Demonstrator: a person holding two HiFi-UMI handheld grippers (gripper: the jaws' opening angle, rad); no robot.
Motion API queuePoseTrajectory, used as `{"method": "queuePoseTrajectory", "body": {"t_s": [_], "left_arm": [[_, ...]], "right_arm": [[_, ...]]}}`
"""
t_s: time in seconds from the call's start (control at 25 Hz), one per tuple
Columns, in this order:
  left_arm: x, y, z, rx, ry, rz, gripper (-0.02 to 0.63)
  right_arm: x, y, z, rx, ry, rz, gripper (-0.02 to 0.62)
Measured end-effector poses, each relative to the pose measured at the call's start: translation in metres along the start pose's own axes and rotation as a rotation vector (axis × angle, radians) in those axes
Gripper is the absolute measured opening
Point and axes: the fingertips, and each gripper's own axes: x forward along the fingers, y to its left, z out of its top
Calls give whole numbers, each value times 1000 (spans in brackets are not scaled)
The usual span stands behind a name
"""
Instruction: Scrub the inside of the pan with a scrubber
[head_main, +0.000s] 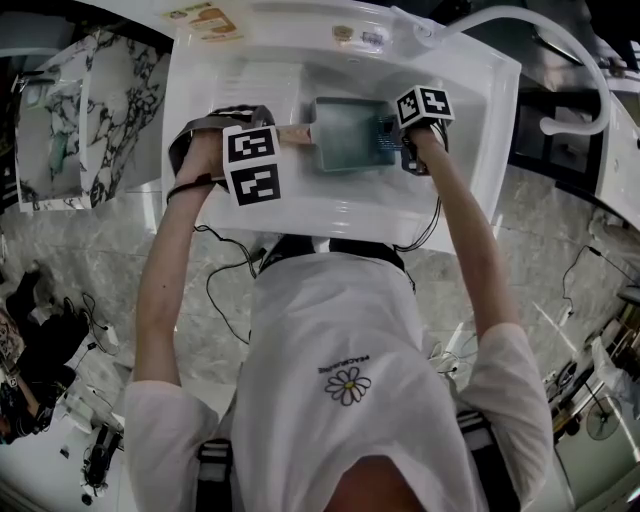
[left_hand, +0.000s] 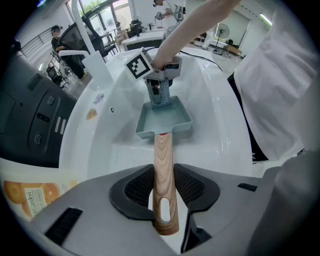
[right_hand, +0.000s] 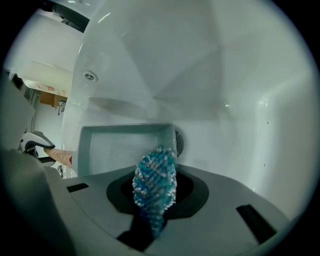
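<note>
A small square grey-green pan (head_main: 350, 134) (left_hand: 165, 120) (right_hand: 122, 147) with a wooden handle (left_hand: 164, 180) (head_main: 295, 133) lies in the white sink (head_main: 300, 200). My left gripper (left_hand: 164, 192) (head_main: 215, 150) is shut on the handle, which runs straight out between its dark pads. My right gripper (right_hand: 155, 192) (head_main: 415, 140) is shut on a blue-and-white mesh scrubber (right_hand: 155, 182) (left_hand: 161, 92). The scrubber stands up between the jaws at the pan's right rim, just over its inside.
The sink's drain (right_hand: 179, 142) shows behind the pan's far corner, and an overflow hole (right_hand: 90, 76) sits in the far wall. A white faucet spout (head_main: 560, 60) arches over the sink's right side. A marble counter (head_main: 90, 110) lies to the left.
</note>
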Motion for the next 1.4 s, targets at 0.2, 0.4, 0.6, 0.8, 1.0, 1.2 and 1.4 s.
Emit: {"method": "queuePoseTrajectory", "body": {"t_s": [0.2, 0.4, 0.6, 0.8, 1.0, 1.2, 1.4], "left_arm": [[0, -1, -1, -2, 2, 2, 138], [0, -1, -3, 3, 10, 4, 138], [-2, -1, -4, -1, 11, 2, 138], [0, -1, -5, 4, 8, 3, 138], [2, -1, -8, 2, 8, 4, 138], [2, -3, -8, 3, 5, 3, 138], [2, -4, -7, 7, 0, 4, 138]], "right_arm": [[1, 1, -1, 16, -6, 9, 63], [3, 15, -3, 5, 5, 42, 63], [4, 36, -4, -9, 7, 67, 63], [5, 65, -2, 26, -14, 150, 63], [5, 111, -4, 41, -29, 267, 63], [4, 146, -5, 39, -34, 355, 63], [3, 160, -7, 53, -35, 401, 63]]}}
